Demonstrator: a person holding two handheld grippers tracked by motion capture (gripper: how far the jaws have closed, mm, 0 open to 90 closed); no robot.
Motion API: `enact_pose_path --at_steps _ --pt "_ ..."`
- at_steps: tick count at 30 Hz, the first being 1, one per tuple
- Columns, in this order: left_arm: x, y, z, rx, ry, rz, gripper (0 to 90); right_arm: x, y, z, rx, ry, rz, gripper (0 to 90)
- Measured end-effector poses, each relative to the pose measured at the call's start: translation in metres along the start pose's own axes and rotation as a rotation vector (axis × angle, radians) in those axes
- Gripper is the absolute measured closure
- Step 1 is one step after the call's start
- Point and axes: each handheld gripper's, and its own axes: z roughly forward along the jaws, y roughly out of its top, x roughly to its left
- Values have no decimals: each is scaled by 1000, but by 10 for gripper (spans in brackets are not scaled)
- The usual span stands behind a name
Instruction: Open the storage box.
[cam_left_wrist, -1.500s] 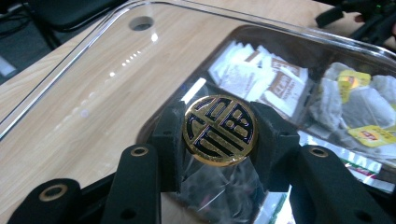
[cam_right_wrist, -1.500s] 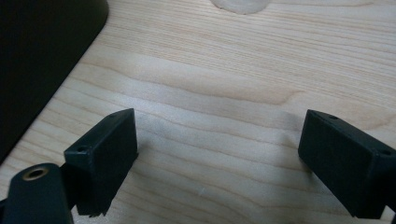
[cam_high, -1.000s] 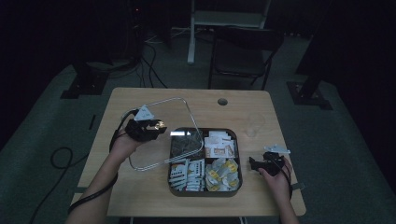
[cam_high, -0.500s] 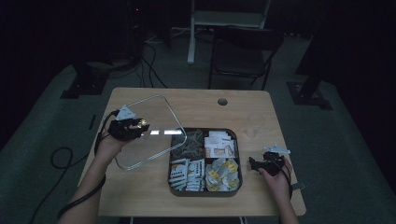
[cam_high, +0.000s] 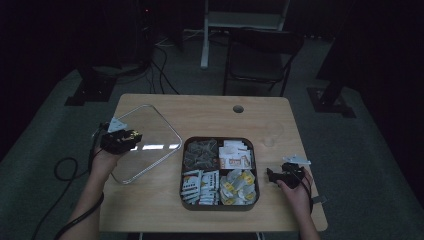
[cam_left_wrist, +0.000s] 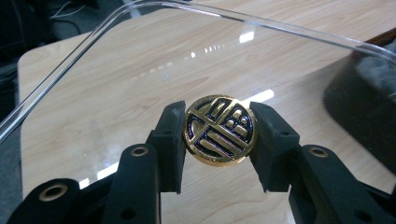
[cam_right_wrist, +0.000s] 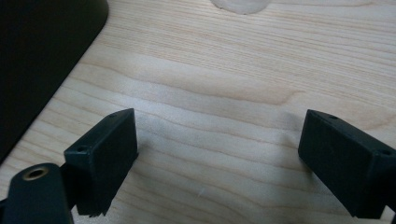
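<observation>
High view: left gripper fingers clamp lid knob (clear lid) | tray adjacent | right gripper released

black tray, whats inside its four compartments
The black tray holds clear crumpled wrappers back left, white-and-orange packets back right, white sachets front left, yellow-and-white packets front right. The tray floor beneath them is covered.

The far strip of the light wooden table, toward 12 o'clock, lies bare apart from a small round hole. The black square four-compartment tray blocks the centre, and the clear square lid (gripped by its gold knob) blocks 9 o'clock. Bare wood lies at 3 o'clock.
</observation>
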Motion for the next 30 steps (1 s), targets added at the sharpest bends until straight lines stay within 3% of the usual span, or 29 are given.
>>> enact_pose_path --at_steps 4,6,13,30 --pt "4 -8 5 4 20 -24 596 0 0 0 0 0 0 113" --pt "7 -16 13 3 34 -54 596 0 0 0 0 0 0 113" --pt "7 -28 32 8 75 -83 596 0 0 0 0 0 0 113" --pt "1 -29 70 17 74 -134 595 0 0 0 0 0 0 113"
